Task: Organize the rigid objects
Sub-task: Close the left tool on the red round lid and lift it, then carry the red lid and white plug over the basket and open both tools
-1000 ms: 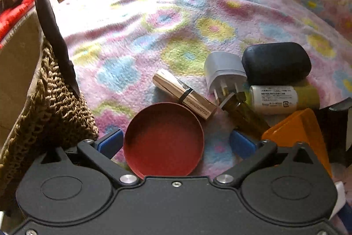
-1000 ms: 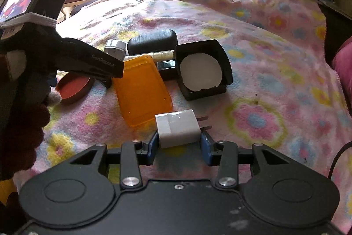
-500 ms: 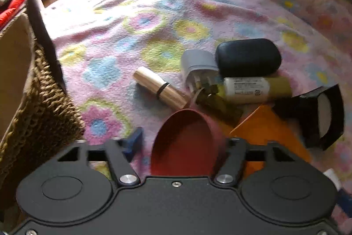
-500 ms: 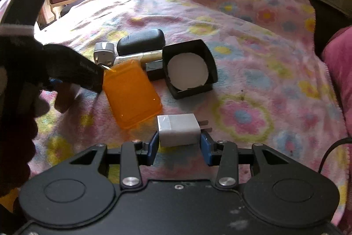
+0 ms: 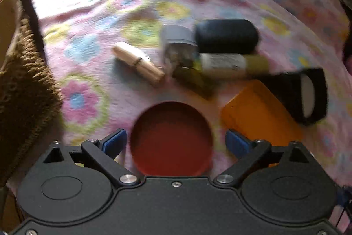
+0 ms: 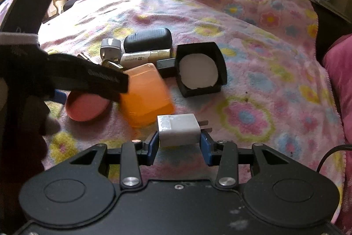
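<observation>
A red round lid [image 5: 171, 140] lies flat on the flowered blanket [image 5: 136, 3] between the blue pads [image 5: 114, 142] of my left gripper [image 5: 175, 143]. Its jaws are opening and neither pad touches the lid. In the right wrist view that lid [image 6: 88, 108] shows under the left gripper's black finger [image 6: 105, 80]. My right gripper [image 6: 179, 144] is shut on a white charger [image 6: 179, 130], prongs pointing right, just above the blanket. An orange box [image 5: 259, 116] [image 6: 143, 94] lies between the two grippers.
Behind the lid lie a gold lipstick [image 5: 138, 64], grey plug [image 5: 178, 41], black case [image 5: 226, 35], white-and-olive tube [image 5: 231, 63] and dark olive bottle [image 5: 193, 78]. A black open compact [image 6: 200, 68] sits right of them. A woven basket [image 5: 22, 85] stands at left.
Half a second ago the left jaws had the red lid pinched and tipped on edge. Now they stand apart and the lid lies flat. The right gripper still holds the charger.
</observation>
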A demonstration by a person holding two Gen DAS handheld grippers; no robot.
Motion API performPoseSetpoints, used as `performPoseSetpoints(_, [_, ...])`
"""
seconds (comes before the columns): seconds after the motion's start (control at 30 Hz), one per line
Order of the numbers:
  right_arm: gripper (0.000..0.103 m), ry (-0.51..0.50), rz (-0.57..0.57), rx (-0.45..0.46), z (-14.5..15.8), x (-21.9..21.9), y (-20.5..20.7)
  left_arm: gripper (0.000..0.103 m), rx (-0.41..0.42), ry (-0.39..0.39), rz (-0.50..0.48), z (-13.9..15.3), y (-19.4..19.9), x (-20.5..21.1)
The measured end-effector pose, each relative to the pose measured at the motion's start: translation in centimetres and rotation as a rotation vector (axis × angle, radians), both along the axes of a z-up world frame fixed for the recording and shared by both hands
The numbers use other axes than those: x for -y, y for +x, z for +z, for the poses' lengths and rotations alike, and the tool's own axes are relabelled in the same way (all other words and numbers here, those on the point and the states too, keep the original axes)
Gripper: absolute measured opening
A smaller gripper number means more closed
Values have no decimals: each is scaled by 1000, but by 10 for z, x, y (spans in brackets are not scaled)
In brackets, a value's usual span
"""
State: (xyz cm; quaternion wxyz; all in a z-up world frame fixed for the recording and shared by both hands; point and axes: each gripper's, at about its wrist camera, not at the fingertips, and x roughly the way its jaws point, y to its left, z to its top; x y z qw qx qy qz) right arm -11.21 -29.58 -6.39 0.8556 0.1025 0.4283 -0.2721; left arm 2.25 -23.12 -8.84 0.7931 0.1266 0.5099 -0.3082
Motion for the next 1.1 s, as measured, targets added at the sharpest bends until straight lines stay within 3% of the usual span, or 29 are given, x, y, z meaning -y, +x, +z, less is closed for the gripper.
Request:
performPoseSetpoints(0.23, [40,-9,-22,13,11,4,-13,92,-13,-10,-15,-2,-3,4])
performPoseSetpoints(0.3, [40,-10,-28,16,12,5,-13,71,-1,-20,-17,1,-4,1])
performPoseSetpoints(0.43, [40,-7,-30,26,15,3,-14,71,14,-32,-24,10,-8,-3])
performPoseSetpoints(0.57, [40,-13,-26,34,20,-1,-13,71,137,-5,-39,31,-26,0])
performPoseSetpoints(0.7, [40,-15,-18,63,36,-4,-11,71,266,-46,-29,74,-41,-9])
performPoseSetpoints(0.83, [40,-31,13,109,59,-13,-2,71,348,-64,54,116,-39,-35])
performPoseSetpoints(1.0, [40,-66,94,164,89,-35,20,71,486,-3,245,150,-13,-90])
performPoseSetpoints(1.1, [40,-72,166,205,106,-54,39,71,480,10,357,156,11,-128])
